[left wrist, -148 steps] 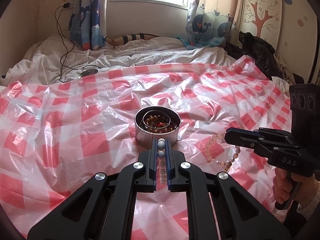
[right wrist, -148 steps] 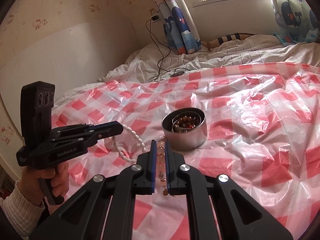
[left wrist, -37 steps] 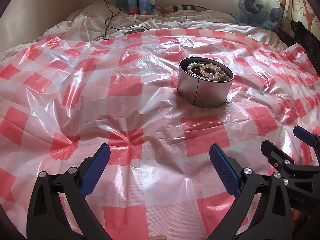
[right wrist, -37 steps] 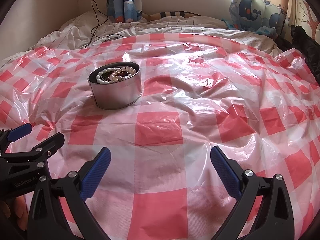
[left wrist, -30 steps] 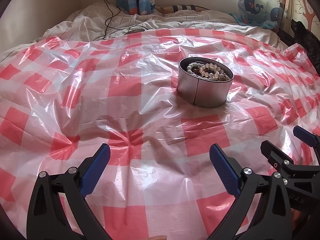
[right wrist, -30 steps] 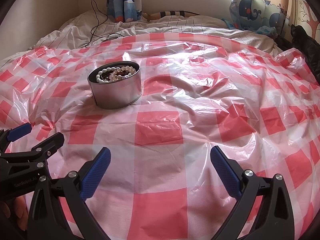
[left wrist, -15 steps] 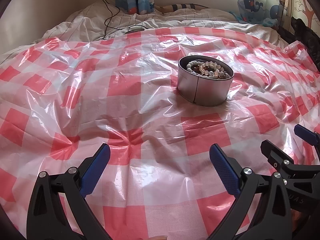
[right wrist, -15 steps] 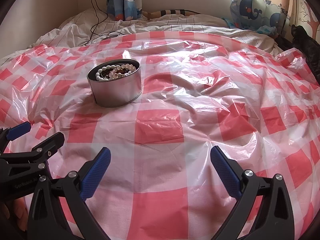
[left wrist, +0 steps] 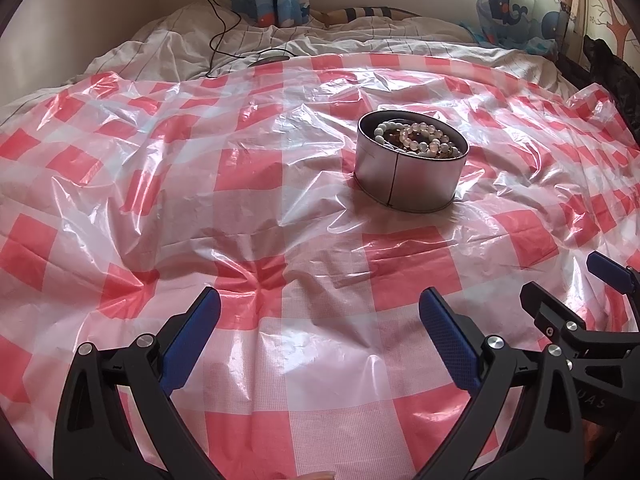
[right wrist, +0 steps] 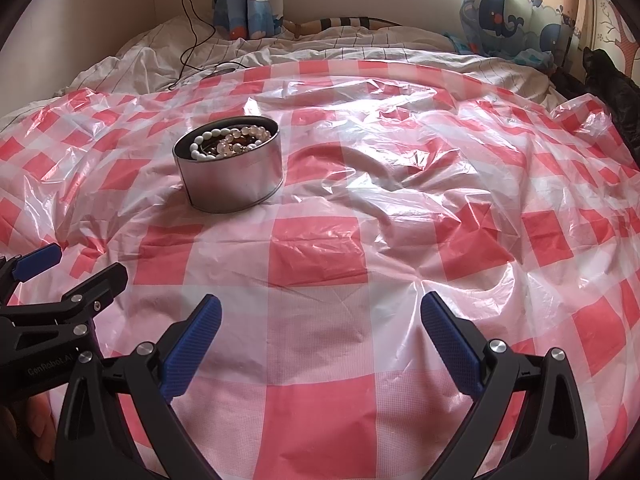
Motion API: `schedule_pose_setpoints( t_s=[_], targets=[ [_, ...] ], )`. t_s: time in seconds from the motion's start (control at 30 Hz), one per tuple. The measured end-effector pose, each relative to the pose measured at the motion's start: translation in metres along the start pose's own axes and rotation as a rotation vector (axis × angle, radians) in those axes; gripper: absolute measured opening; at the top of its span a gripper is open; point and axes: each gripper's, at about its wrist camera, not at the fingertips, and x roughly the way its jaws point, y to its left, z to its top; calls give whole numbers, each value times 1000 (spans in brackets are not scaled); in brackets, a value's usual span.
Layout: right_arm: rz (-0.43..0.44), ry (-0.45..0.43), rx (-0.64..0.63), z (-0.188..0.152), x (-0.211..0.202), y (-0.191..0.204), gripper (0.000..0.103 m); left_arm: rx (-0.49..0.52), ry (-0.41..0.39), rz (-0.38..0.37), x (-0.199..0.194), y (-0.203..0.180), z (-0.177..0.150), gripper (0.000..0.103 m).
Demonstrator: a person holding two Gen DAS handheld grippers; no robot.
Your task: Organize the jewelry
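Both grippers hang low over the near edge of the checked plastic sheet point(left wrist: 248, 184), well apart from the round metal tin point(left wrist: 408, 184), which stands upright toward the middle of the sheet, nearer its far edge than its near one. The left gripper point(left wrist: 320, 320) has its blue-padded fingers point(left wrist: 192, 332) spread wide and holds nothing; the right gripper point(right wrist: 320, 322) is likewise spread and empty. The beaded bracelets point(right wrist: 228, 140) — white, pale pink and amber strands — lie coiled inside the tin, some beads riding level with its rim. No loose jewelry shows on the sheet in either view.

The step in hand reads as retreat and check. You do it well by keeping both tools clear of the tin (the sheet is slack and wrinkled, so a nudge would likely tip it) and by scanning the sheet's folds for a stray bead string before you call the task finished.

Against the frames some seconds back: each gripper then pinched a bead string beside the tin — now both strings are in the tin. Over the last second, almost nothing has moved.
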Motion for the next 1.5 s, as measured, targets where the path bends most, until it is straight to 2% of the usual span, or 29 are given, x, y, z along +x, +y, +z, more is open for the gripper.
schedule_pose_setpoints(
  t_s=[1.5],
  targets=[
    [-3, 15, -2, -2, 4, 1, 96, 5, 8, 9, 2, -1, 1, 95]
  ],
)
